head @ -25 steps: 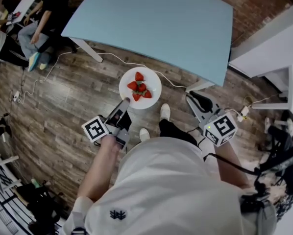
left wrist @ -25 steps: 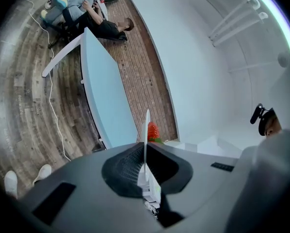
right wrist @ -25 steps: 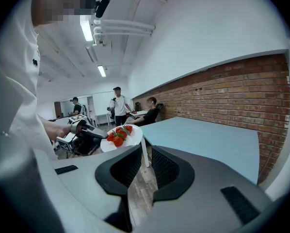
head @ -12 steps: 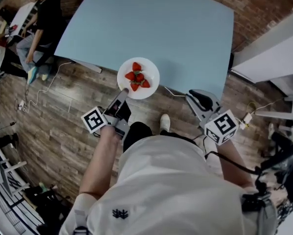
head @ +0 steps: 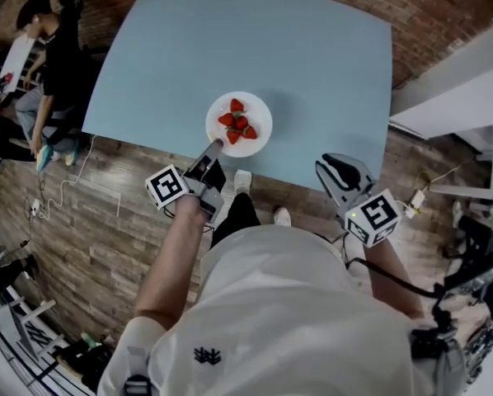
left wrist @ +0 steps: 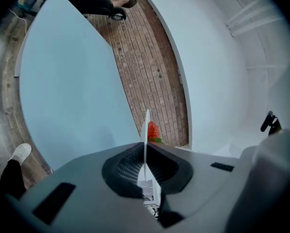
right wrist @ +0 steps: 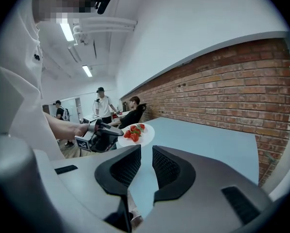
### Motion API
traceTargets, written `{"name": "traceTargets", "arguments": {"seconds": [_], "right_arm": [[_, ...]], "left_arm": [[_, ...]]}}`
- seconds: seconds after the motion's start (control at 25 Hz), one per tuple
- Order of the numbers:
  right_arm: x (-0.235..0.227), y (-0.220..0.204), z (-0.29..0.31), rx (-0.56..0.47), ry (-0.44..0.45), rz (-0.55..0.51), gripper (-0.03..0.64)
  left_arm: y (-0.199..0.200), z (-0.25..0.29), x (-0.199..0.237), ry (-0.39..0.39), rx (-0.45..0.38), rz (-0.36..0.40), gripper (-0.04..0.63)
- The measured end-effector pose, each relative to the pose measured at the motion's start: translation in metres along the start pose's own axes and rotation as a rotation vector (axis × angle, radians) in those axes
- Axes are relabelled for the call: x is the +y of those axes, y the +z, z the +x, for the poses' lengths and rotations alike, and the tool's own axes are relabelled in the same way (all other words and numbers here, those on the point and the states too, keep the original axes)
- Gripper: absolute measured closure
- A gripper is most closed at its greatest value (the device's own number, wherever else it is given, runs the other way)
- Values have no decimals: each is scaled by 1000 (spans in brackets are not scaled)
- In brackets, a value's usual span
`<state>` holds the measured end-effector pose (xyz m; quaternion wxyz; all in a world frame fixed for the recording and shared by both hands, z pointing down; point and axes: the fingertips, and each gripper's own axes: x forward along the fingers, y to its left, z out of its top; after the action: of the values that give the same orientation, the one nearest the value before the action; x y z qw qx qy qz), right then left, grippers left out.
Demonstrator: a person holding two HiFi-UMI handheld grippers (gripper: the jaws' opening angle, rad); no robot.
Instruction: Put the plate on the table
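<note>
My left gripper (head: 214,146) is clamped on the near rim of the plate (head: 260,108). The plate reaches out from it toward one o'clock, with strawberries (head: 238,124) piled at its centre. It sits over the near edge of the table (head: 321,56), but I cannot tell whether it touches the top. I judge the move is down and a little farther in. My right gripper (head: 339,172), at four o'clock from the plate and well apart, has its jaws slightly parted on nothing.

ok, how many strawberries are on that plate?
5 strawberries, clustered mid-plate: one on the far side, two across the middle, two on the near side. Another could be hidden beneath them.
</note>
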<state>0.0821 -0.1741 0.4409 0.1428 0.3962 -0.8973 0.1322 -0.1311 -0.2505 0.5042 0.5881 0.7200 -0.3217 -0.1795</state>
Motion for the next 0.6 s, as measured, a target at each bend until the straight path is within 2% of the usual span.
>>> {"name": "traceTargets", "arguments": {"seconds": [0.16, 0.32, 0.48, 0.6], "right_arm": [[-14, 29, 26, 14, -62, -3, 557], [-32, 52, 46, 9, -134, 7, 557], [-40, 57, 57, 21, -200, 36, 558], [-49, 59, 64, 27, -246, 66, 558]], "left_arm": [[37, 35, 21, 10, 72, 1, 581], [64, 75, 48, 22, 137, -34, 581], [83, 113, 71, 8, 199, -40, 581], [93, 142, 93, 31, 252, -40, 581]]}}
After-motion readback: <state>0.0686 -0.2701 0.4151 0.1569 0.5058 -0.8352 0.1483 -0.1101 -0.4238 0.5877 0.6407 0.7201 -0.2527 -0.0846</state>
